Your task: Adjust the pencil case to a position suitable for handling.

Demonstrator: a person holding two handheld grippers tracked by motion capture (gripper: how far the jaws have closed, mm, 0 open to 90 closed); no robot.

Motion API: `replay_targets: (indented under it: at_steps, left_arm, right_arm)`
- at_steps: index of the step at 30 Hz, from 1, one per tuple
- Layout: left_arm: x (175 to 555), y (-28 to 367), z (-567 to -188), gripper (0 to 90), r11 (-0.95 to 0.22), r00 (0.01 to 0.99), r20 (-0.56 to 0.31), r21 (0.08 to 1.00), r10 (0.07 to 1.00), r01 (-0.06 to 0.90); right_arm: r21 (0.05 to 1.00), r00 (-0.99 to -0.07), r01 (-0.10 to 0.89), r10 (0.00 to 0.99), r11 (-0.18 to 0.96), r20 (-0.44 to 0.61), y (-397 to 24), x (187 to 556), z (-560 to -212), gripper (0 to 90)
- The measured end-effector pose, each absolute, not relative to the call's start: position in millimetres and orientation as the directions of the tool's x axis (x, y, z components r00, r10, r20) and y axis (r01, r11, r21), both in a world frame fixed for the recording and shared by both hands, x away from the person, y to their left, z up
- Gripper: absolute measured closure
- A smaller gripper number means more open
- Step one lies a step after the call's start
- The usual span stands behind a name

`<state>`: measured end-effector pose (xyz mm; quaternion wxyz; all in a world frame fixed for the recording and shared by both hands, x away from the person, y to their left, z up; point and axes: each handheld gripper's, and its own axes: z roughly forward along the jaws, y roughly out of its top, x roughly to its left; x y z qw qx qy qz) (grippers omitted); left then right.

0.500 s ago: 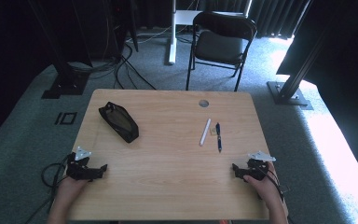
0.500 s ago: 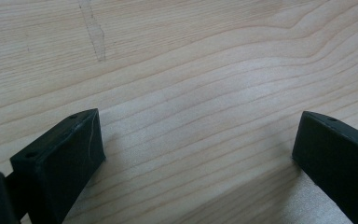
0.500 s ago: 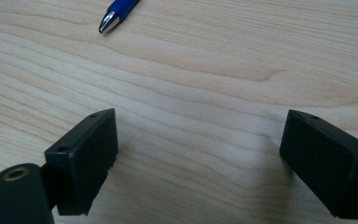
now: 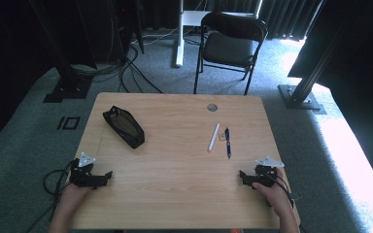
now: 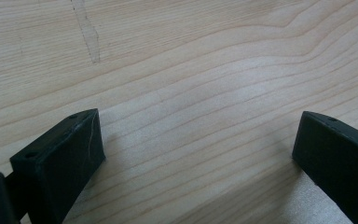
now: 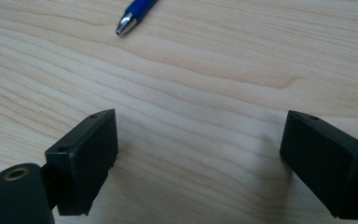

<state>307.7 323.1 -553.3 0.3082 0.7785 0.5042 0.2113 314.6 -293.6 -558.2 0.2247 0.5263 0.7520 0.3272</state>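
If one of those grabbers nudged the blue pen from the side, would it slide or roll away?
The blue pen looks round and slim, and it lies flat on the smooth wooden table, so a sideways nudge would probably roll it. It seems stiff and light, so it should lift without bending. Its glossy barrel might slip between hard jaws.

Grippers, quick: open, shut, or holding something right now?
Left gripper: open, nothing between the jaws, bare table ahead.
Right gripper: open, holding nothing; the blue pen lies ahead, untouched.

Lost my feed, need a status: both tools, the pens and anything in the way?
Left tool open, empty. Right tool open, empty, nearest the blue pen. White pen beside it. Path clear; black pouch far left.
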Motion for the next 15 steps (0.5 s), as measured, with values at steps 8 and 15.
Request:
replay_targets:
  at_steps: [8, 15]
  left_arm:
    - [308, 323, -553, 2.1, -0.302, 0.403, 0.018, 0.692, 0.915, 0.655]
    - [308, 323, -553, 2.1, -0.301, 0.402, 0.017, 0.693, 0.915, 0.655]
  right_arm:
    - [0.75, -0.387, 0.613, 0.922, 0.248, 0.012, -275, 322, -547, 10.9]
    - [0.763, -0.423, 0.59, 0.906, 0.263, 0.015, -258, 331, -536, 11.0]
